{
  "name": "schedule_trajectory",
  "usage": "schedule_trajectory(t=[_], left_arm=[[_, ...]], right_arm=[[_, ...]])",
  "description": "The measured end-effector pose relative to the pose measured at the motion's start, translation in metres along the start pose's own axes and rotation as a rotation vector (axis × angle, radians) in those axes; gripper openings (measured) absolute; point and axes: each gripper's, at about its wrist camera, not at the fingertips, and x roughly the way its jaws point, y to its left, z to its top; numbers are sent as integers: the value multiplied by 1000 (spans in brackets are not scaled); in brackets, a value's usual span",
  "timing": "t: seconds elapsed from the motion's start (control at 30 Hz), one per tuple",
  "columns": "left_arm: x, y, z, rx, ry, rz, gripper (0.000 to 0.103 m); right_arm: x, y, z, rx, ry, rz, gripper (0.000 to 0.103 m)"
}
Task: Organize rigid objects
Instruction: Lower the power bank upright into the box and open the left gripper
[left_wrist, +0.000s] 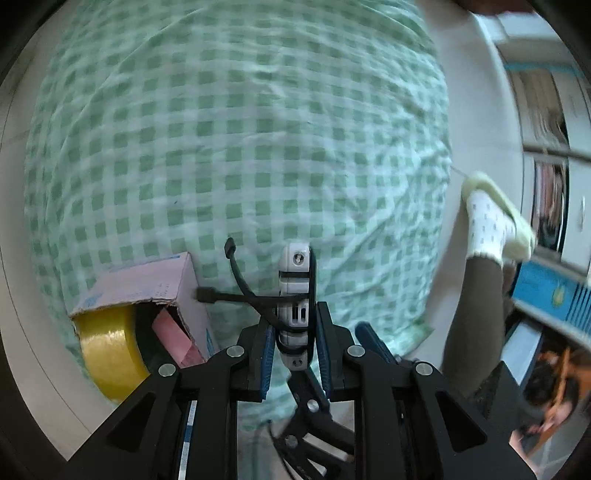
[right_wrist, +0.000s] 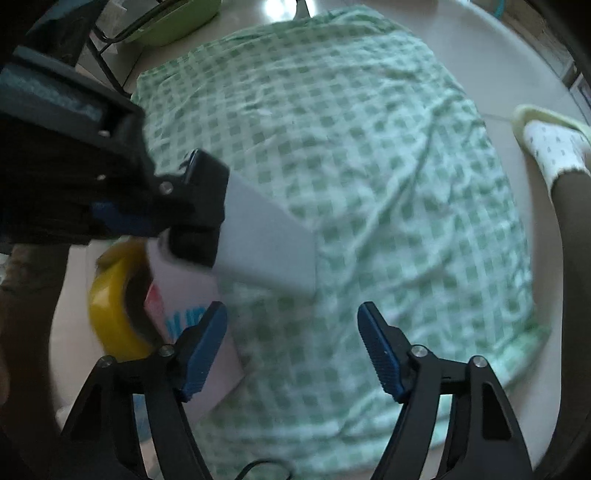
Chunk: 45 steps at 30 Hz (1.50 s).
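Clamped edge-on between the blue pads of the left gripper (left_wrist: 294, 334): a slim white rectangular device wrapped with black cable ties (left_wrist: 294, 295), held upright above the green-and-white checked cloth (left_wrist: 240, 147), loose black tie ends sticking out to its left. Seen from the right wrist as a flat grey-white slab (right_wrist: 269, 236) jutting from the left gripper (right_wrist: 199, 218) over the same cloth (right_wrist: 369, 166). Just left of the held device, lying on the cloth's near-left edge: a pale pink cardboard box with an open torn flap (left_wrist: 155, 288), printed with blue lettering (right_wrist: 184, 288). Tucked against the box's open mouth, a yellow roll of adhesive tape (left_wrist: 107, 347), standing on its rim, partly off the cloth toward the pale floor (left_wrist: 476, 110). Right gripper (right_wrist: 291, 347) spread wide with nothing between its blue pads, hovering low over the near part of the cloth, left pad close to the box's corner. Wide stretch of wrinkled cloth lying bare ahead and to the right. Beyond the cloth's right edge, on the floor, a foot in a white patterned sock and pale yellow slipper (left_wrist: 491, 221). Farther right, blurred shelving with books and a blue box (left_wrist: 550, 291). At the far edge in the right wrist view, a green basin (right_wrist: 177, 22), partly cut off.
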Motion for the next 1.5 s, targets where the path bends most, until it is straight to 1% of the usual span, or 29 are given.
schedule_trajectory(t=[0.07,0.1,0.17,0.23,0.3,0.37,0.4,0.43,0.47,0.5,0.57,0.6,0.63,0.67,0.73,0.8,0.9,1.0,1.07,1.2,1.27,1.33,1.4,1.43,1.47,1.5], left_arm=[[-8,5,5,-30,-10,-12,17],[-9,8,8,-58,0,-35,17],[-9,12,10,-92,18,-56,17],[-9,17,12,-118,28,-62,17],[-9,20,13,-136,34,-74,17],[-8,26,14,-167,39,-93,17],[-8,30,15,-182,40,-101,17],[-10,34,17,-184,34,-103,17],[-11,35,17,-179,22,-95,17],[-12,35,18,-174,20,-92,17],[-15,33,16,-166,20,-97,17],[-18,31,14,-167,19,-117,17],[-22,29,12,-166,13,-124,19],[-27,25,10,-158,8,-127,20],[-40,18,4,-117,-9,-128,21],[-57,11,-6,-60,-35,-124,21],[-86,8,-28,18,-74,-168,22],[-119,16,-56,49,-113,-218,23],[-137,25,-73,56,-136,-233,23],[-161,45,-99,80,-195,-204,23],[-164,54,-106,89,-211,-180,15],[-161,64,-110,65,-206,-166,14],[-153,69,-110,40,-195,-144,14],[-148,73,-111,32,-191,-113,14],[-145,76,-114,25,-188,-86,14],[-141,78,-116,20,-185,-71,14]], right_arm=[[5,-1,8,4,-13,42,71],[6,-3,9,21,-33,67,71],[13,-4,10,37,-35,84,71],[21,1,12,26,-39,72,71],[28,7,14,-15,-43,51,71],[31,15,15,-86,-84,-2,71],[32,16,16,-102,-92,-16,72],[34,16,18,-117,-97,-2,67],[37,16,19,-125,-91,67,58],[41,15,20,-126,-77,92,49],[43,23,20,-169,-62,72,48],[43,24,20,-174,-54,76,45],[41,25,21,-168,-47,100,40],[37,25,21,-156,-42,130,38],[28,27,19,-138,-46,163,33],[14,32,17,-120,-64,189,32],[-9,36,13,-95,-89,231,32],[-40,43,4,-103,-137,279,32],[-65,52,-10,-117,-184,312,32],[-81,76,-33,-134,-229,353,31],[-82,87,-42,-148,-237,355,27],[-72,92,-45,-148,-219,338,21],[-57,89,-44,-112,-189,326,21],[-52,87,-43,-102,-190,298,10],[-48,87,-40,-119,-188,283,3],[-46,86,-36,-141,-198,263,3]])
